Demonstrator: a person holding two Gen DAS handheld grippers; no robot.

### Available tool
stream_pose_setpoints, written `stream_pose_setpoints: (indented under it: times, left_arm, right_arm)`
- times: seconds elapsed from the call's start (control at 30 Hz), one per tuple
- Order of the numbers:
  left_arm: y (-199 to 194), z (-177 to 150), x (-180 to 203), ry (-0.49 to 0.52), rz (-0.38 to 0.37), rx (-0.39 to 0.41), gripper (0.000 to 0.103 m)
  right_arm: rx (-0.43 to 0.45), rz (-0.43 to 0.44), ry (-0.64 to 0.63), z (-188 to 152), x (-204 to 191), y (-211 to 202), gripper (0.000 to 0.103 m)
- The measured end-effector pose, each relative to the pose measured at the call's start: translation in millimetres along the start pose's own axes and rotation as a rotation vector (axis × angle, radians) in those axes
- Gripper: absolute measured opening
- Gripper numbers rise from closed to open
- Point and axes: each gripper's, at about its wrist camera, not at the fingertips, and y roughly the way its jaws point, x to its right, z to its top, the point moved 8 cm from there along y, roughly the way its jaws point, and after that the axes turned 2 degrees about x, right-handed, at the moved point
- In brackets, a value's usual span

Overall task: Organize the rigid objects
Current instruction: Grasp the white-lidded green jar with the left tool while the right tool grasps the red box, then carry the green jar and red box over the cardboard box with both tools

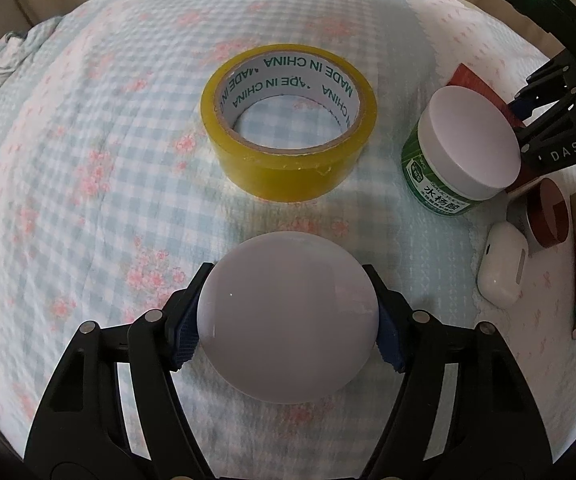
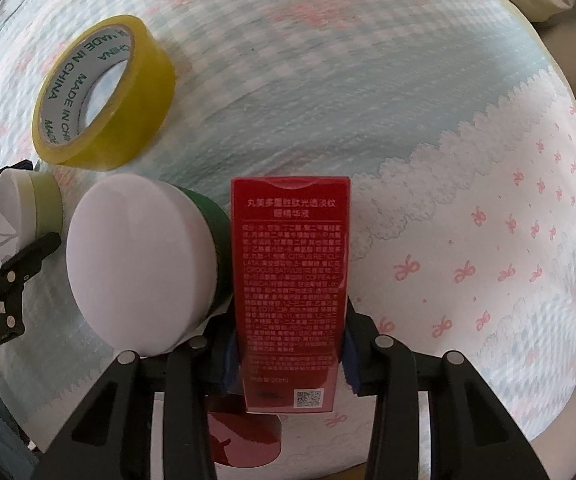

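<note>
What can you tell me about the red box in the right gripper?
The red box is a tall, slim glossy carton, likely cardboard, printed with small Chinese text and a QR code near its lower end. It stands upright over the bedspread, clamped at its lower sides by the right gripper. The green jar sits against its left edge.

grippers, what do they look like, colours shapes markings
Both are black plastic, with angular cut-out linkage arms joined by silver round pins, and blue ridged pads on the fingers. Left gripper; right gripper. Seen from the left wrist, the right one carries white "DAS" lettering, with a green light above it.
</note>
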Motion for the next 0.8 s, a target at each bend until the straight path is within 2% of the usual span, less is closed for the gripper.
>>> stream_pose_setpoints:
  times: [0.2, 0.4, 0.57, 0.8]
  left_arm:
    - [-21.2, 0.9, -4.0, -0.025, -0.018, 0.016, 0.068]
    - [-63.7, 9.3, -6.4, -0.038, -0.028, 0.069, 0.068]
    - [-117.3, 18.1, -7.5, -0.048, -0.053, 0.116, 0.068]
    - [-207.2, 36.5, 15.0, -0.018, -0.082, 0.173, 0.068]
  right_arm:
    - [0.044, -0.002, 0.114, -4.7, 16.9, -16.8, 0.037]
    - [0.125, 0.003, 0.213, -10.6, 21.6, -62.9, 0.037]
    - [0.196, 0.017, 0.278, -26.3, 10.8, -116.5, 0.037]
    - [0.317, 0.106, 0.454, -79.8, -20.5, -197.2, 0.037]
